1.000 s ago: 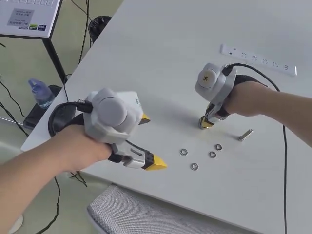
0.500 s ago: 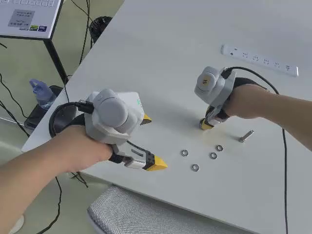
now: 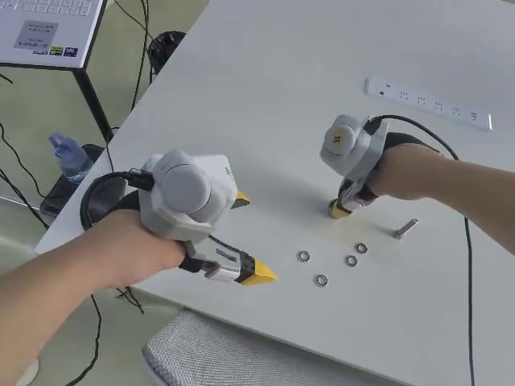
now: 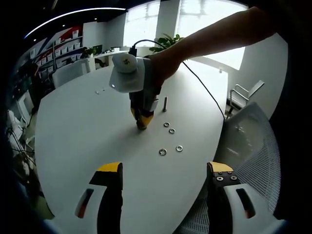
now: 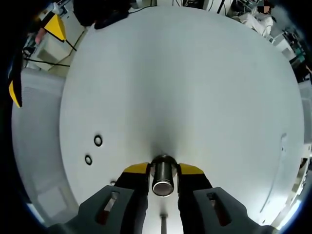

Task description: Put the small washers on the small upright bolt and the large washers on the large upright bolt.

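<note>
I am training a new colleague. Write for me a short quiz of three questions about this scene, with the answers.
1. True or false: the left gripper is open and holds nothing.
2. The right gripper is shut on: A) a nut, B) the thick bolt, C) a pen.
3. How many washers lie loose on the table?
Key: 1 true; 2 B; 3 four.
</note>
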Demonstrator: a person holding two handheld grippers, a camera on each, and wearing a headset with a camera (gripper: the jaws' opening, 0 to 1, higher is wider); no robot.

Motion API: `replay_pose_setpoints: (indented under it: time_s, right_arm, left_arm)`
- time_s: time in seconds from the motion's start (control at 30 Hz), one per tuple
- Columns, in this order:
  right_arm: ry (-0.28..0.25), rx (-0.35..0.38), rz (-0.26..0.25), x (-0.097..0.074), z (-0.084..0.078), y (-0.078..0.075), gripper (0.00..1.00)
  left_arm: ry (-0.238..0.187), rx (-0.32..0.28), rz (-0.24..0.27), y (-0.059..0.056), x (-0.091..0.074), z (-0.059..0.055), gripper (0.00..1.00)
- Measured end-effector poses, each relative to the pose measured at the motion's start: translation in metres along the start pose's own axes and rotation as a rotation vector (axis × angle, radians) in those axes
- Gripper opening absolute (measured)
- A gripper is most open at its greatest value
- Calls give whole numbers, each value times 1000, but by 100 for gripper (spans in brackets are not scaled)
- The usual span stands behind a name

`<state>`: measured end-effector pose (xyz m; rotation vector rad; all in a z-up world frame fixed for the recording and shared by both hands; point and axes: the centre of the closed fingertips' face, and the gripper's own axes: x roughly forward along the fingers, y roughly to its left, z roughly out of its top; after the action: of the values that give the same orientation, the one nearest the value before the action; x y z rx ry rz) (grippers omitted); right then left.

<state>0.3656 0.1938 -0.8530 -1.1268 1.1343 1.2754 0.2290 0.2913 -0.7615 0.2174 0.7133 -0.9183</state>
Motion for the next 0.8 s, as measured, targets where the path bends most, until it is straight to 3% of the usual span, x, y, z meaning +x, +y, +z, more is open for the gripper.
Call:
replay_pose_setpoints:
  time_s: [0.3, 0.33, 0.37, 0.43, 0.8]
  right_arm:
    - [-15, 32, 19, 5, 3, -4, 24]
    - [-23, 29, 14, 4, 4, -6, 28]
    - [-68, 14, 0, 4, 12, -9, 33]
    - [-57, 21, 1, 3, 11, -8, 43]
    - [-53, -12, -4, 2, 8, -11, 43]
  left_arm:
    - [3, -1, -4, -1, 1, -2, 69]
    - [2, 0, -4, -2, 2, -1, 69]
    - [-1, -2, -5, -2, 2, 0, 69]
    - [-5, -4, -4, -1, 2, 1, 70]
    - [-3, 2, -6, -4, 4, 2, 69]
